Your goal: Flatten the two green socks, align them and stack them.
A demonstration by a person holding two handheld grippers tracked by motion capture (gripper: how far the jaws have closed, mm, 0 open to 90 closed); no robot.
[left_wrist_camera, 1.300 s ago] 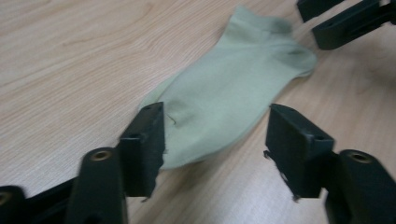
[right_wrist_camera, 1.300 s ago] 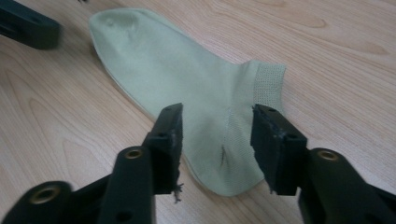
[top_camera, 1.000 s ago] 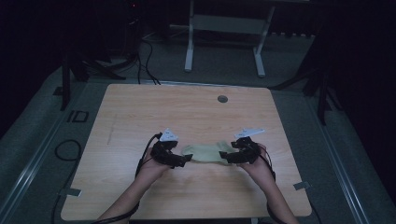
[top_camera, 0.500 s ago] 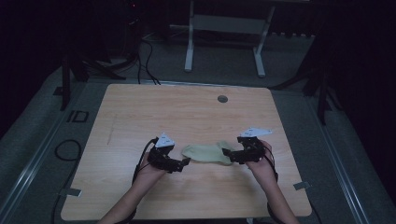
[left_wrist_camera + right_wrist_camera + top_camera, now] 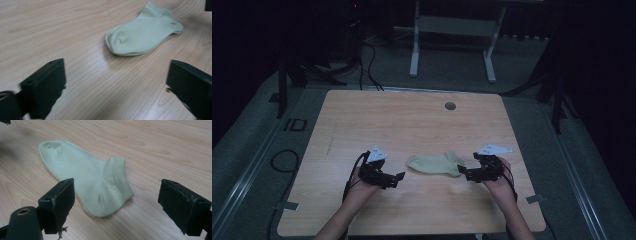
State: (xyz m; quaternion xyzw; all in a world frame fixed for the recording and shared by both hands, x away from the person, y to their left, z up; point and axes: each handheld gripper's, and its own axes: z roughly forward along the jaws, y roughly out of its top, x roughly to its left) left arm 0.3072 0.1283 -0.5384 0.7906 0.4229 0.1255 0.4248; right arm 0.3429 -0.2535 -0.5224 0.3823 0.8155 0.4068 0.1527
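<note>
A pale green ankle sock (image 5: 437, 163) lies flat on the wooden table (image 5: 402, 120), toe to the left and cuff to the right. My left gripper (image 5: 398, 177) rests just left of the toe, apart from it. Its jaws have just been opening and now stand wide with nothing between them. In the left gripper view the sock (image 5: 142, 35) lies well ahead of the left gripper (image 5: 117, 72). My right gripper (image 5: 463, 174) is open beside the cuff. In the right gripper view the sock's heel (image 5: 100, 195) lies between and just ahead of the right gripper (image 5: 117, 190), not pinched.
A round cable hole (image 5: 450, 106) sits near the table's far edge. Behind the table stand a white desk frame (image 5: 452, 30) and floor cables (image 5: 367, 55). Both forearms come in over the near edge.
Both grippers have drawn outward from the sock's ends, left one to the left, right one to the right. The sock now lies free between them.
</note>
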